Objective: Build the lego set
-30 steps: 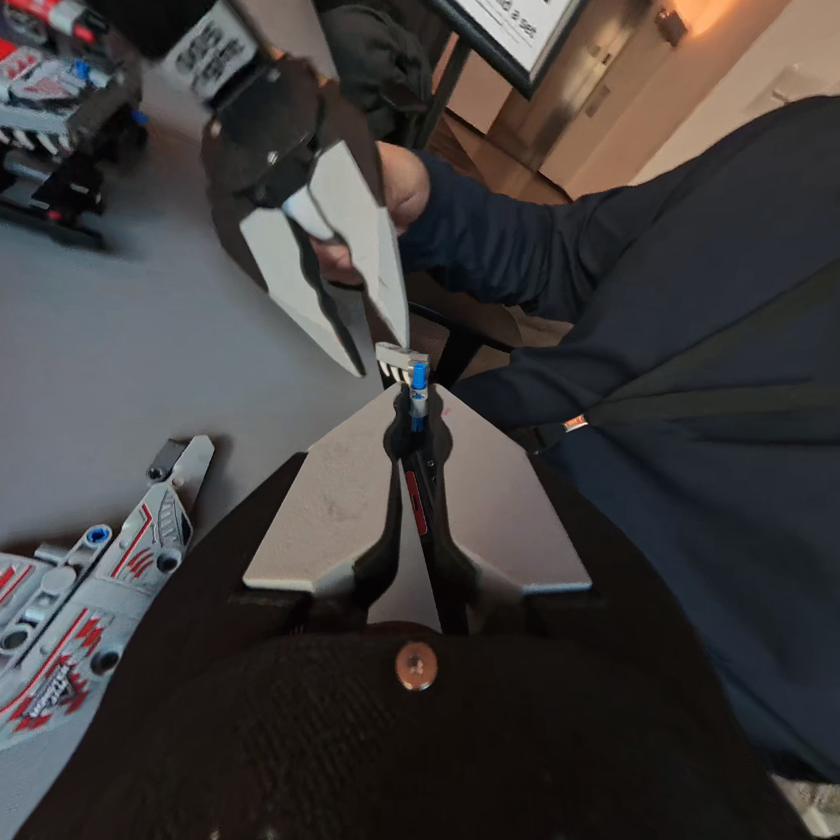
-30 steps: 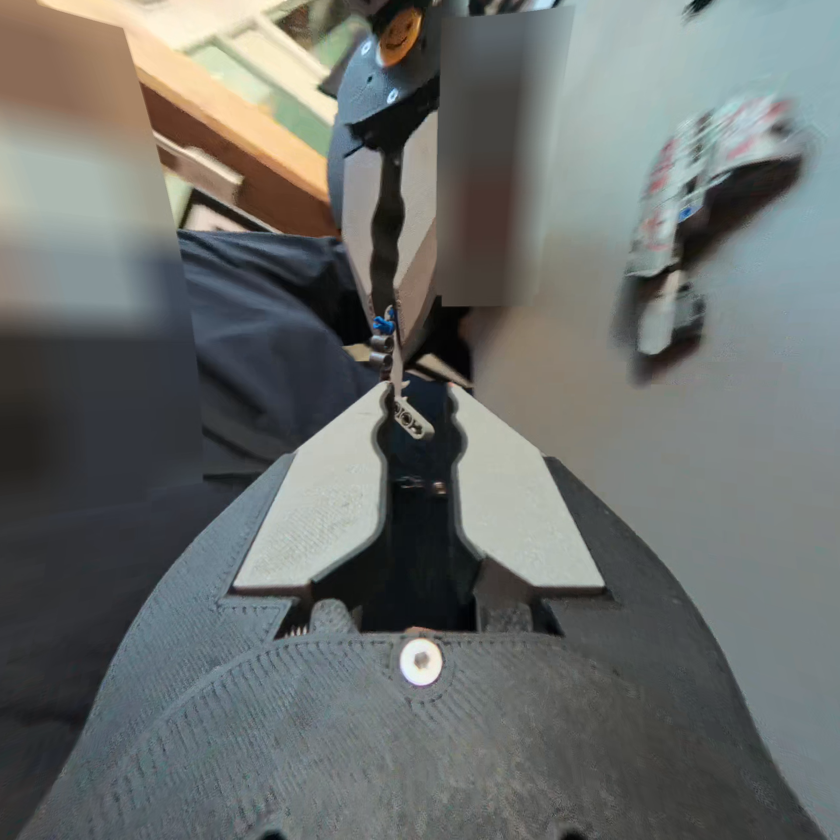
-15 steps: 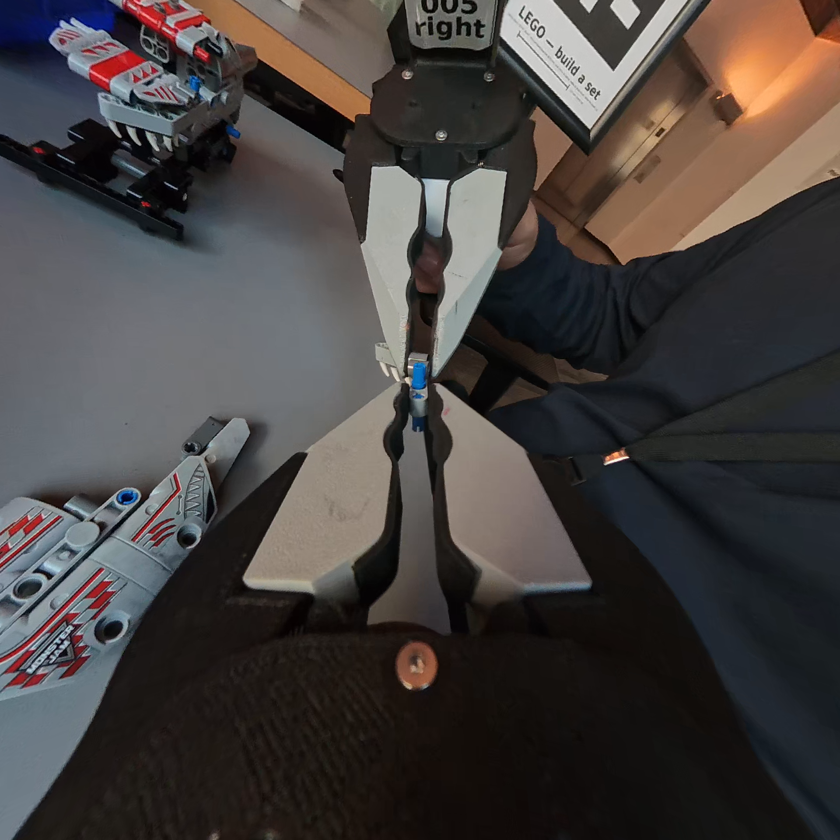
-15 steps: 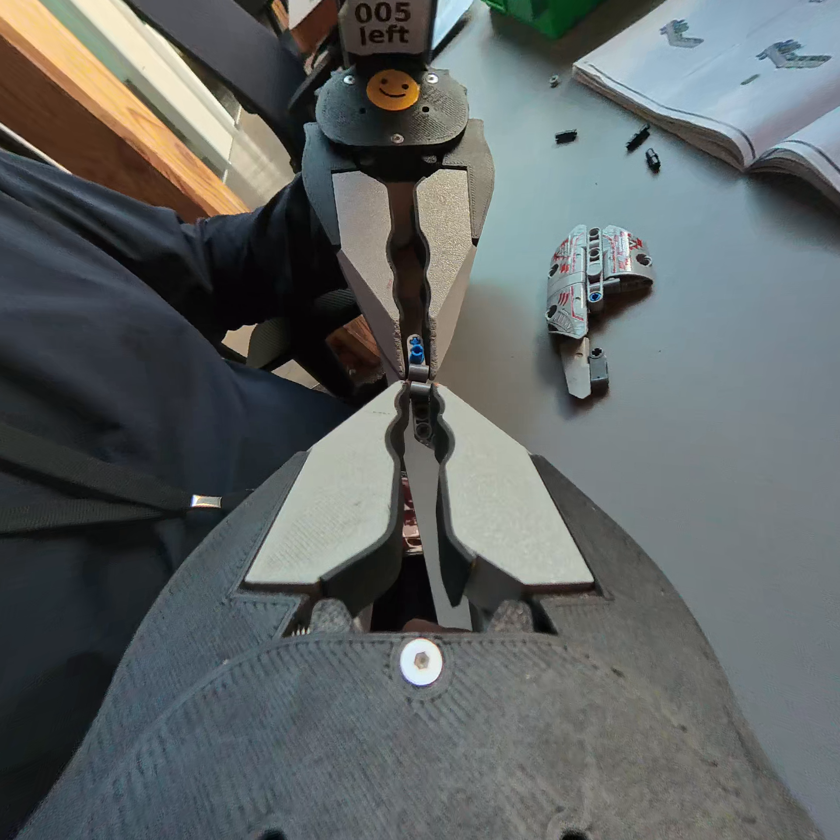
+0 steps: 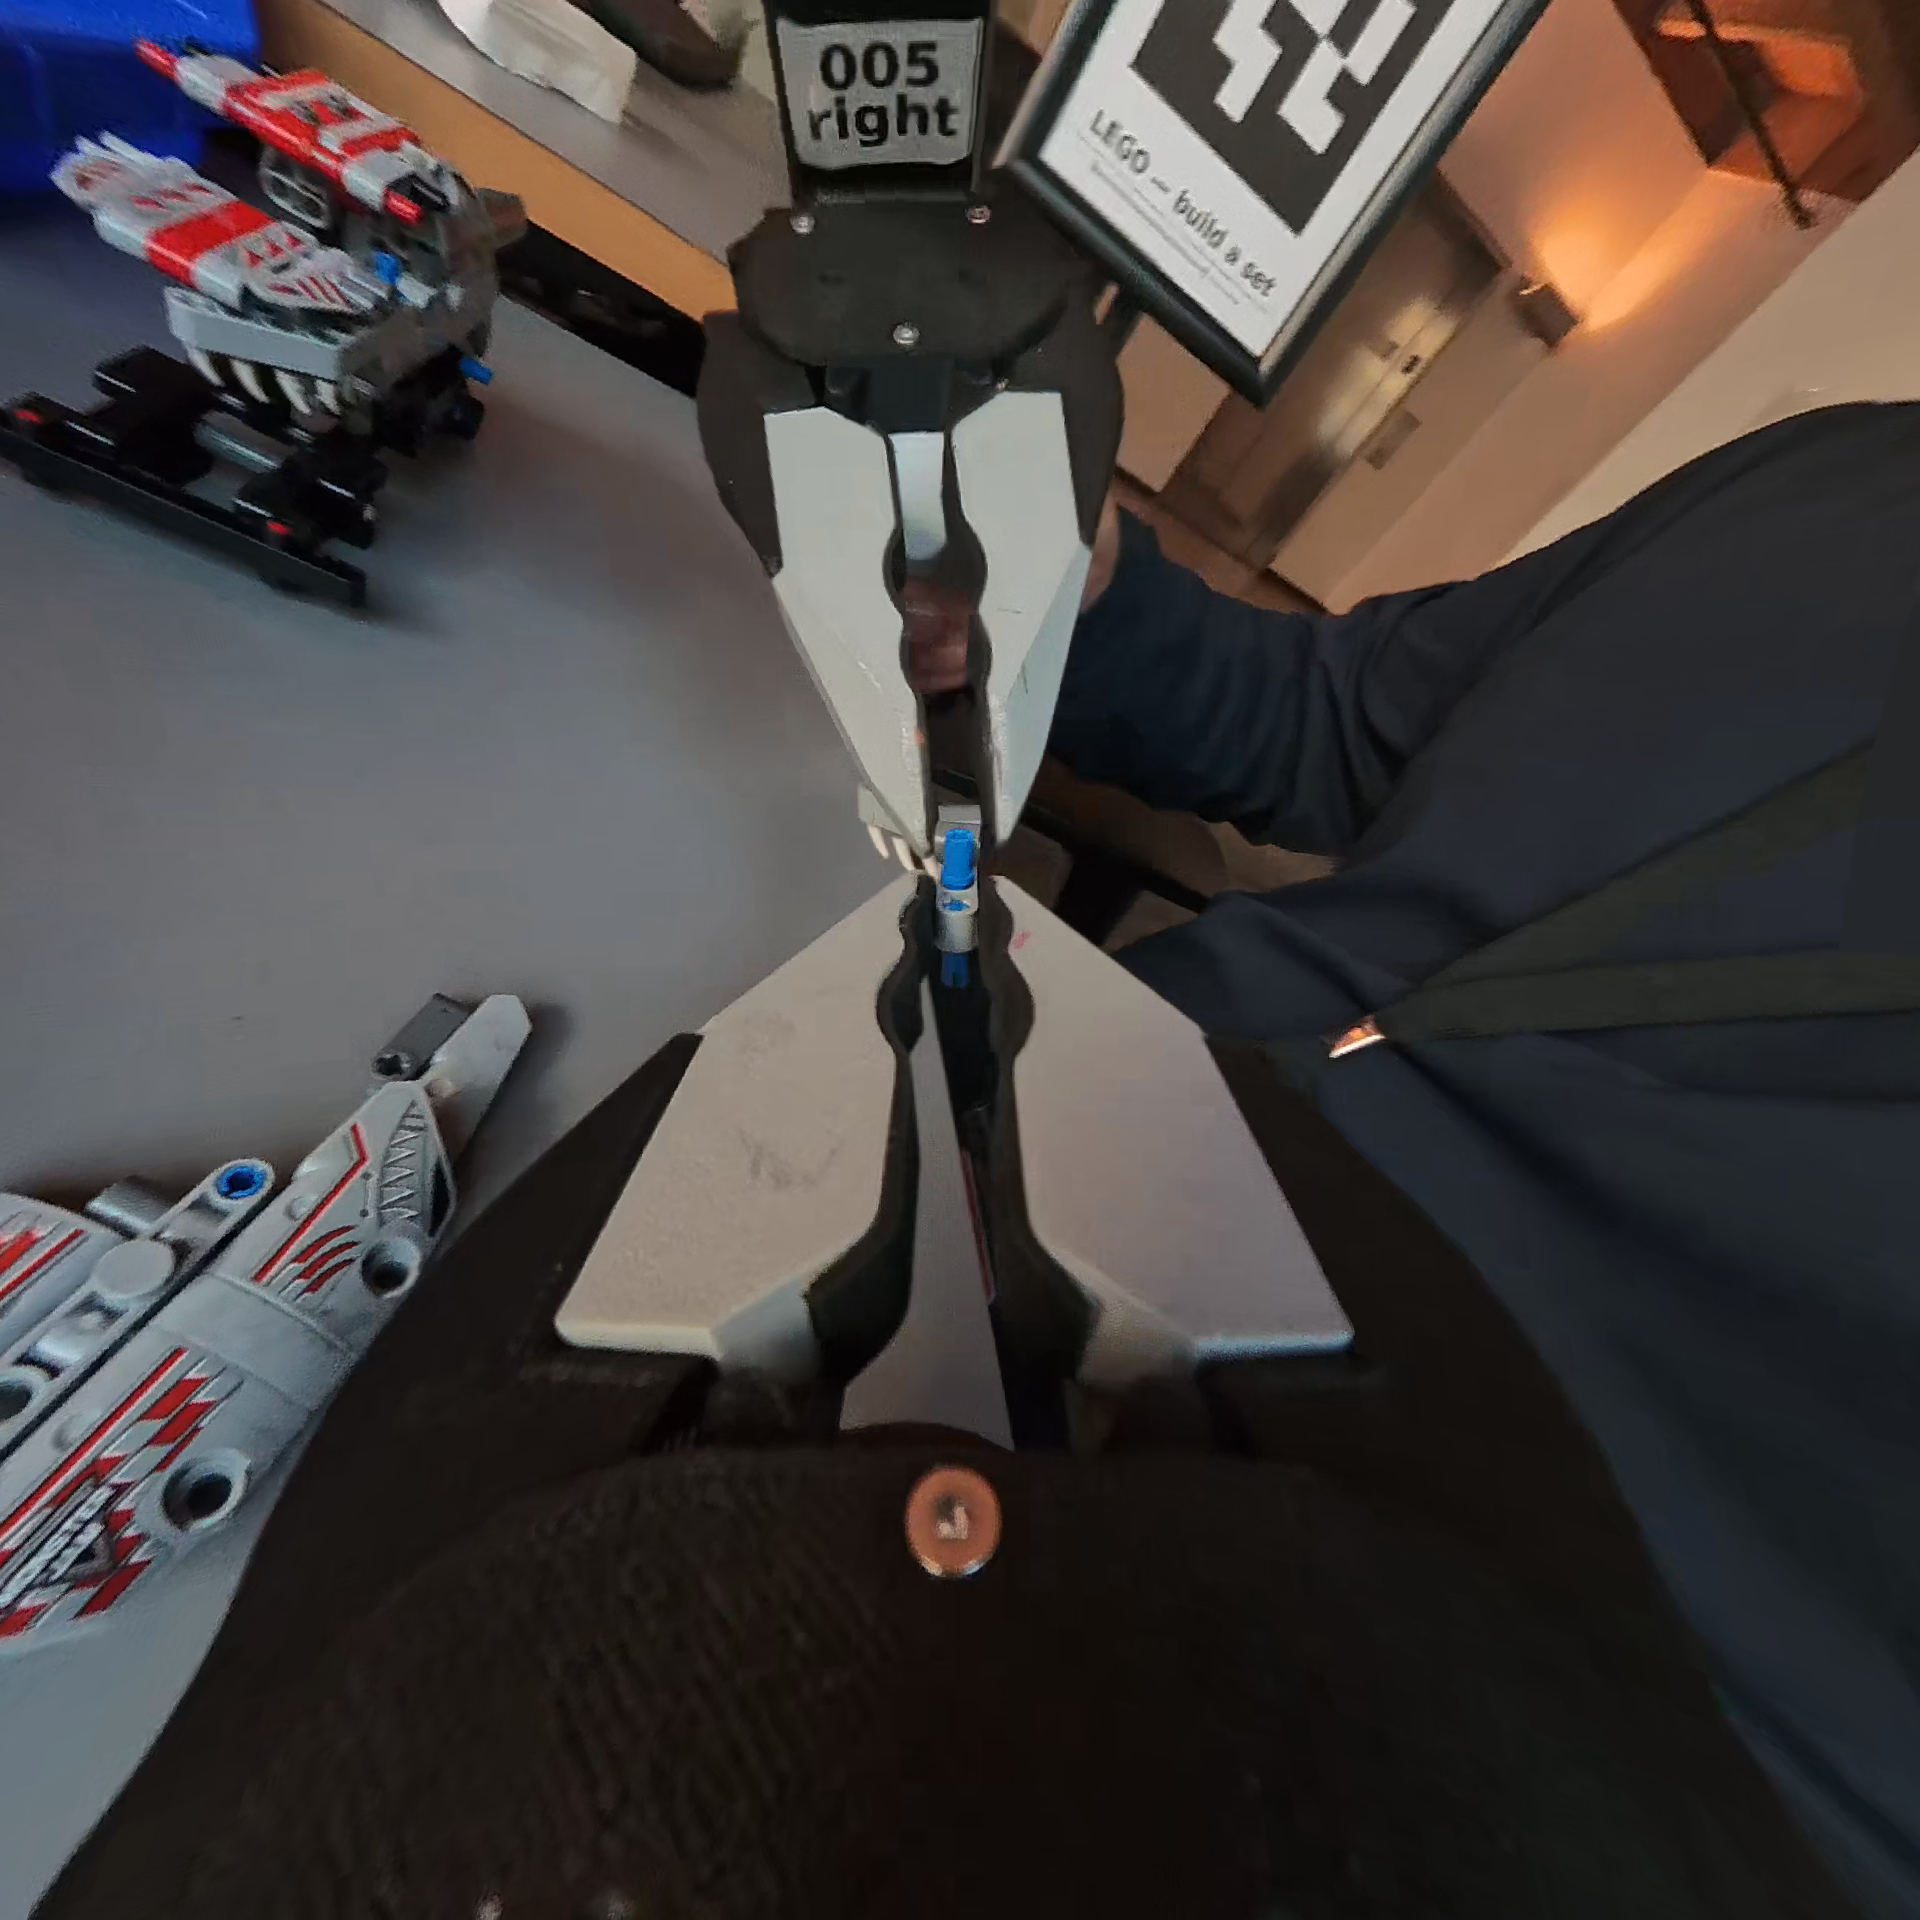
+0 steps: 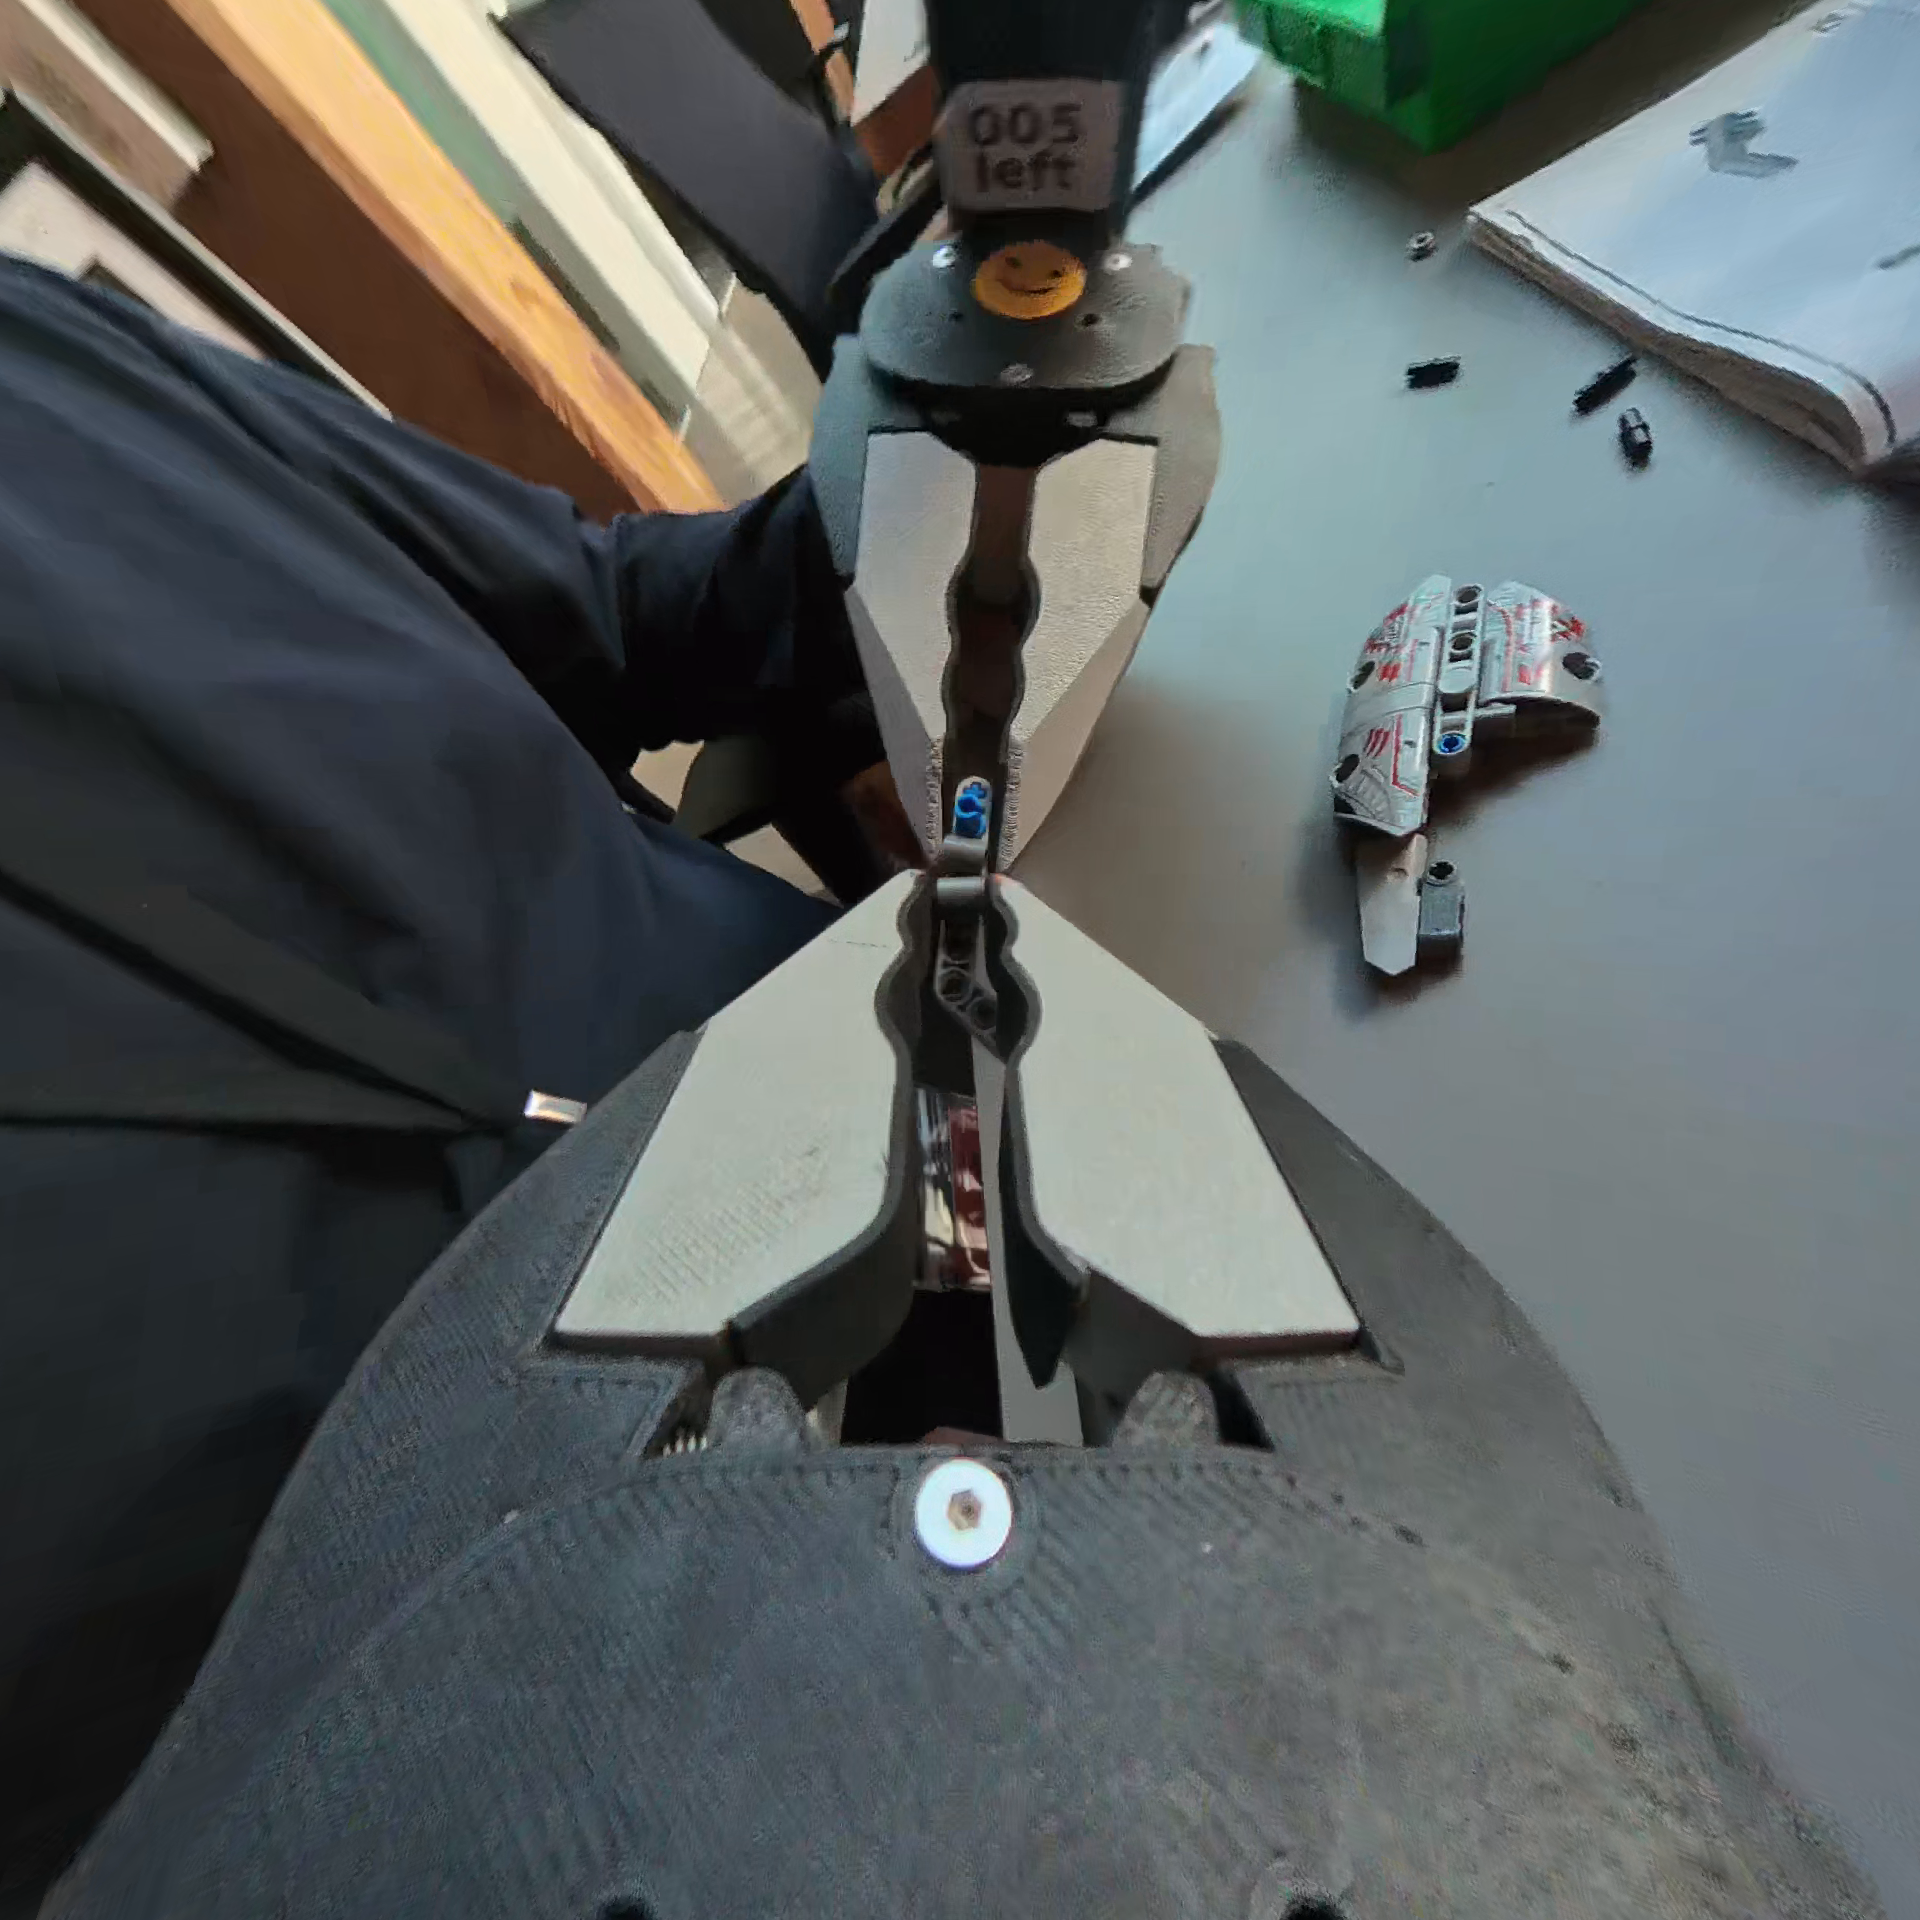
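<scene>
My left gripper [image 5: 956, 896] is shut on a short blue pin with a grey sleeve [image 5: 956, 914] that sticks out past its tips. My right gripper [image 6: 961, 883] is shut on a small dark grey lego beam [image 6: 961, 977]. The two grippers meet tip to tip in the air, over the table's edge in front of a person's dark blue top. In the left wrist view the right gripper [image 5: 948, 831] comes down from above and the beam's light toothed end [image 5: 883, 831] shows beside its tips. In the right wrist view the left gripper [image 6: 968, 831] holds the blue pin [image 6: 971, 808] against the beam.
A grey and red panel assembly [image 5: 187, 1340] lies on the grey table [image 5: 468, 779], also in the right wrist view [image 6: 1455, 707]. A larger red, grey and black model [image 5: 281, 312] stands at the back. An instruction booklet [image 6: 1714, 260], loose black pins [image 6: 1605, 384] and a green box [image 6: 1455, 62] lie farther off.
My right gripper was open and tilted aside; it has shut on the grey beam and swung in line with the left gripper. The tips now meet, pin against beam.
</scene>
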The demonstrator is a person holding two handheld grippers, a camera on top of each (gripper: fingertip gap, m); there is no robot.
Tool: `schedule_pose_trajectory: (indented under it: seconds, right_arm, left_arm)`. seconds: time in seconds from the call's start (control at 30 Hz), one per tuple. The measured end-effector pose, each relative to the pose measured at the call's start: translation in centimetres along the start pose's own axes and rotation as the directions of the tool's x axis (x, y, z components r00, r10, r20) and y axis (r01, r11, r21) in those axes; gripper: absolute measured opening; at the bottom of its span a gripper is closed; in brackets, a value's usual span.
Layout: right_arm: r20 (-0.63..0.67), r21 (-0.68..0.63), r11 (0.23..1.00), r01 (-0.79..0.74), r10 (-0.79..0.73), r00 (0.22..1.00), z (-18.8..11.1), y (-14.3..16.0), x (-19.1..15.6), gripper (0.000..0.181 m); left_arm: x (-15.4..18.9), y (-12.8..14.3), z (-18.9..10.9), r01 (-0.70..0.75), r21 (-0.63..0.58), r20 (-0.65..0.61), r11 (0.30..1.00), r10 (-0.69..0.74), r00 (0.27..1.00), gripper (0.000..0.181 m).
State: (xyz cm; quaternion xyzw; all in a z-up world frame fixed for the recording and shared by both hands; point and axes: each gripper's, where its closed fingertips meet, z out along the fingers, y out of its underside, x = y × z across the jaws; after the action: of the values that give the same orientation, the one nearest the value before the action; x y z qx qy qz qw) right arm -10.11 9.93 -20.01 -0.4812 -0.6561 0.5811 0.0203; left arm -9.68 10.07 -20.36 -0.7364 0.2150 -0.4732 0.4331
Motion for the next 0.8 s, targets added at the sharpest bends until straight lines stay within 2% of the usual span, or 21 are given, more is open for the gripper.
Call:
schedule_pose_trajectory:
  seconds: [0.1, 0.23, 0.33, 0.43, 0.57, 0.67, 0.8]
  right_arm:
    - [-0.033, 0.062, 0.998, -0.021, 0.023, 0.999, -0.4, -0.8, 0.4, 0.012]
    - [-0.107, 0.021, 0.999, 0.038, -0.036, 0.994, -0.1, -0.5, 0.8, 0.007]
    - [-0.100, -0.017, 0.993, 0.119, -0.120, 0.988, 0.0, -0.5, 0.1, 0.005]
    - [-0.095, -0.112, 0.962, 0.251, -0.261, 0.961, 0.2, -0.2, -0.4, 0.004]
    - [-0.039, -0.108, 0.951, 0.288, -0.294, 0.955, 0.3, -0.7, -1.5, 0.004]
    - [-0.042, -0.135, 0.935, 0.328, -0.337, 0.941, 0.5, -0.2, -1.6, 0.005]
    - [-0.067, -0.089, 0.968, 0.233, -0.239, 0.969, 0.3, -0.2, -1.0, 0.005]
  left_arm:
    - [-0.5, -0.3, 0.1, -0.074, -0.016, 0.107, 0.997, 0.075, 0.991, 0.005]
    - [-0.9, -0.3, 0.4, -0.116, -0.055, 0.189, 0.992, 0.124, 0.974, 0.004]
    - [-0.2, -0.4, 0.4, -0.082, -0.039, 0.139, 0.996, 0.087, 0.987, 0.005]
    - [0.4, -0.2, 0.4, -0.081, -0.031, 0.065, 0.996, 0.083, 0.994, 0.004]
    - [1.4, -0.5, 0.1, -0.097, 0.015, -0.013, 0.995, 0.097, 0.995, 0.004]
    - [1.7, 0.0, 0.3, -0.121, -0.008, -0.033, 0.993, 0.120, 0.992, 0.005]
    - [1.1, 0.0, 0.5, -0.102, -0.014, -0.001, 0.995, 0.102, 0.995, 0.005]
